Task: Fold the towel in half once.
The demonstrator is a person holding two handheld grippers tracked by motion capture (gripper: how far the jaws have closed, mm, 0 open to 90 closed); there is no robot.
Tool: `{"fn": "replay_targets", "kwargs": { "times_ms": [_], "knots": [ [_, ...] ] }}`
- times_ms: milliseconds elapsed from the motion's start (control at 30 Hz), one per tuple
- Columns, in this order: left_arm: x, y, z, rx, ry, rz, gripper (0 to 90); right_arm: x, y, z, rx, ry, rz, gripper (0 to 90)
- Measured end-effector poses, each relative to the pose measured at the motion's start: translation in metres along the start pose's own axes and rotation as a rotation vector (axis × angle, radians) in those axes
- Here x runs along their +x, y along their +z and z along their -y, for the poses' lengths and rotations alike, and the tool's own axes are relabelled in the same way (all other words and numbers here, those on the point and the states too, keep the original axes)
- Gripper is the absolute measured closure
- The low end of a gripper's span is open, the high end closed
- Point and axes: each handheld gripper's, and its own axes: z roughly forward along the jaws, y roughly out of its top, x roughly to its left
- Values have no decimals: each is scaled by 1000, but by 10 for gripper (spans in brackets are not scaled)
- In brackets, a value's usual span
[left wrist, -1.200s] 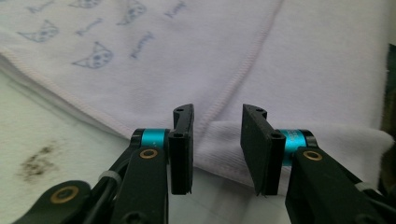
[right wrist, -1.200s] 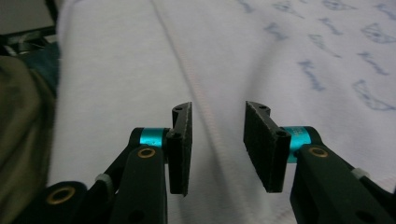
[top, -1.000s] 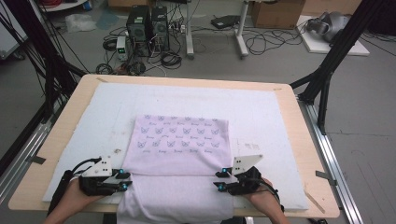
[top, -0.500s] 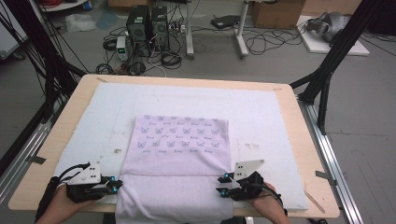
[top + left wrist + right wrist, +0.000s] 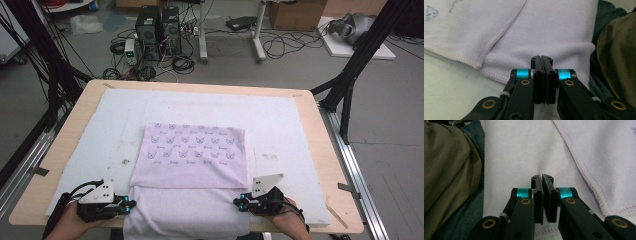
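Down at the near end of the lilac towel (image 5: 192, 160) now, spread on the white mat (image 5: 280, 120) of the bench (image 5: 325, 150), with the printed layer folded back over the far half and the plain near strip spilling over the front edge. Holding the left hand-held gripper (image 5: 131, 205) right against the left edge of that plain strip, and the right hand-held gripper (image 5: 239, 204) right against the right edge, each pointing inward across the cloth. Just finished closing on both sides: pads pressed flat together, no fold of cloth visibly caught between them in either gripper view, though hard to rule out a thin pinch at the tips. Reading the strip's long axis as running straight from one hand-held gripper to the other, so cloth lying dead ahead of each. Neither hand nearer than the other, both level at the same stretch of edge. Probably calling for a matched lift from both sides, and looking like a risk of coming up empty unless cloth really caught.
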Motion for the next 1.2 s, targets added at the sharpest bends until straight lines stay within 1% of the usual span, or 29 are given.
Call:
{"fn": "replay_targets", "kwargs": {
  "times_ms": [33,67,100,133,200,267,300,367,400,433,467,533,567,600,633,667,700,733,800,867,900,1000,1067,1167,1200],
  "knots": [
    [1,-1,-1,-4,-1,-7,868,-1,-1,-1,-16,15,-4,811],
    [3,-3,-3,-12,-8,-22,822,-3,-3,-2,-33,23,-1,771],
    [6,-4,-6,-23,-16,-37,782,-5,-5,-4,-46,26,8,759],
    [8,-5,-8,-34,-14,-49,765,-7,-7,-7,-52,23,20,735],
    [15,-5,-15,-50,-16,-73,747,-14,-9,-13,-48,22,55,711],
    [24,-3,-21,-75,-28,-95,736,-22,-9,-16,-48,22,83,691],
    [29,-1,-23,-80,-33,-109,724,-27,-9,-17,-49,30,98,684],
    [40,4,-27,-85,-52,-124,696,-38,-8,-18,-43,52,108,669],
    [45,7,-27,-84,-67,-144,659,-43,-7,-17,-53,70,110,664],
    [50,11,-28,-77,-76,-150,628,-47,-6,-16,-53,83,113,659],
    [54,15,-27,-68,-88,-146,623,-51,-4,-15,-44,86,124,655],
    [58,24,-26,-38,-110,-139,619,-56,0,-13,-12,97,127,651],
    [59,29,-24,-11,-105,-130,655,-57,2,-13,1,99,126,654],
    [59,29,-23,-32,-103,-135,682,-58,5,-12,7,96,124,667],
    [59,29,-23,-33,-116,-130,735,-58,5,-12,6,97,119,703],
    [60,28,-23,-29,-120,-115,760,-59,5,-13,5,84,119,768],
    [60,28,-23,-32,-124,-101,820,-59,6,-12,3,85,107,821],
    [60,27,-23,-30,-120,-100,854,-60,6,-13,0,91,102,852],
    [60,26,-24,-26,-116,-101,869,-60,6,-14,-1,83,102,867],
    [59,23,-25,-31,-109,-106,872,-60,4,-14,-17,88,101,872],
    [58,21,-26,-43,-114,-110,873,-60,1,-15,-28,87,104,873],
    [55,11,-30,-68,-110,-112,873,-58,-7,-19,-63,82,114,874],
    [52,4,-33,-90,-104,-115,873,-55,-13,-23,-75,76,116,874],
    [44,-8,-36,-119,-93,-121,874,-47,-23,-31,-112,46,127,874],
    [40,-12,-36,-127,-89,-118,874,-43,-26,-33,-116,37,130,874]
  ]
}}
